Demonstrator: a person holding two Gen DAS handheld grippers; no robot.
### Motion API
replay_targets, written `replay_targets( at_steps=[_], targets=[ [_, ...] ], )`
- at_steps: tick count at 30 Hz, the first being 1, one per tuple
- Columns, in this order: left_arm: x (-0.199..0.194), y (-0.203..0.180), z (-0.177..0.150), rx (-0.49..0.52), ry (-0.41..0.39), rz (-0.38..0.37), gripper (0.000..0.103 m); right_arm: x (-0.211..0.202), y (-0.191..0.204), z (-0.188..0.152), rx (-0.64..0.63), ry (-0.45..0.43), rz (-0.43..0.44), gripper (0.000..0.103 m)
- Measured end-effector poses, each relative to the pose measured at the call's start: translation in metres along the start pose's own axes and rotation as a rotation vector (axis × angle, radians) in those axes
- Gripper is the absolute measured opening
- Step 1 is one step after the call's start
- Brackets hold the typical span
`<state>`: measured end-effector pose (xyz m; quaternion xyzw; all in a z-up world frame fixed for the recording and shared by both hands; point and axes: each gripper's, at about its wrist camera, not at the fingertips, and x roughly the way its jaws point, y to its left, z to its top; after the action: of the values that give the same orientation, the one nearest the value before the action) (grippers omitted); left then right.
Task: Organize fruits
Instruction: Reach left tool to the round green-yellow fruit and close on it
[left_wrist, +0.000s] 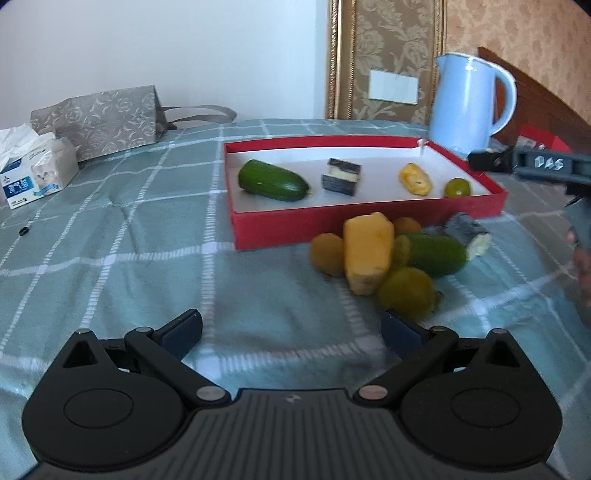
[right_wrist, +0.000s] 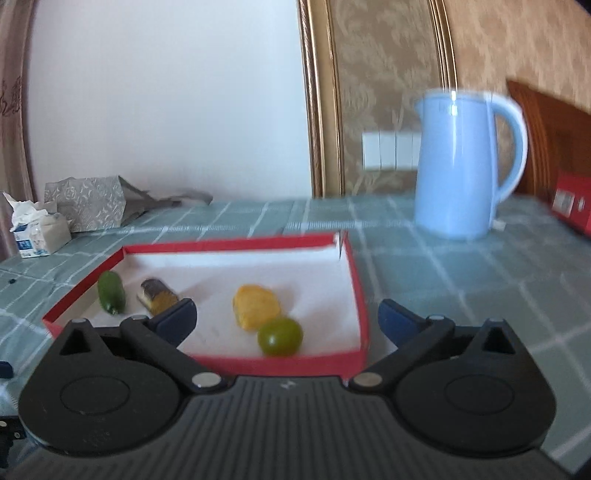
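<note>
A table spread with a green checked cloth (left_wrist: 110, 236) bears a red tray (left_wrist: 295, 225), in which a green cucumber-like piece (left_wrist: 273, 181), a dark layered block (left_wrist: 341, 176), a yellow piece (left_wrist: 415, 180) and a green round fruit (right_wrist: 280, 336) are laid in a row. More fruits (left_wrist: 369, 254) are heaped just before the tray. The left gripper (left_wrist: 291, 326) and right gripper (right_wrist: 287, 317) are both spread wide with nothing held.
</note>
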<state>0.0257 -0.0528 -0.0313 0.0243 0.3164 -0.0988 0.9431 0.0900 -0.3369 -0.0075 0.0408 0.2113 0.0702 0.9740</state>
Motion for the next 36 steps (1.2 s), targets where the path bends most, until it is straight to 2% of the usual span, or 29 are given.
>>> replay_targets(
  at_steps=[3,7,11,18,24,27,36],
  targets=[
    [-0.006,-0.01,-0.003,0.0,-0.014,-0.048,0.103,0.001,-0.002,-0.007,0.017,0.043,-0.004,0.103],
    [-0.007,-0.031,-0.005,0.015,-0.013,-0.101,0.103,-0.002,-0.007,-0.009,0.051,0.038,-0.008,0.103],
    [-0.002,-0.049,-0.003,0.015,0.002,-0.12,0.103,-0.004,-0.01,-0.009,0.064,0.031,-0.013,0.103],
    [0.008,-0.06,0.006,-0.059,-0.001,-0.065,0.103,-0.003,-0.002,-0.012,0.028,0.039,-0.029,0.103],
    [0.011,-0.07,0.006,-0.056,-0.013,0.002,0.102,-0.007,0.006,-0.012,-0.02,0.019,-0.03,0.103],
    [0.011,-0.075,0.007,-0.039,-0.015,-0.007,0.096,-0.01,0.004,-0.01,-0.01,0.01,-0.032,0.103],
    [0.01,-0.085,0.007,-0.009,-0.03,0.008,0.065,-0.011,0.003,-0.009,-0.004,0.005,-0.03,0.103]
  ],
)
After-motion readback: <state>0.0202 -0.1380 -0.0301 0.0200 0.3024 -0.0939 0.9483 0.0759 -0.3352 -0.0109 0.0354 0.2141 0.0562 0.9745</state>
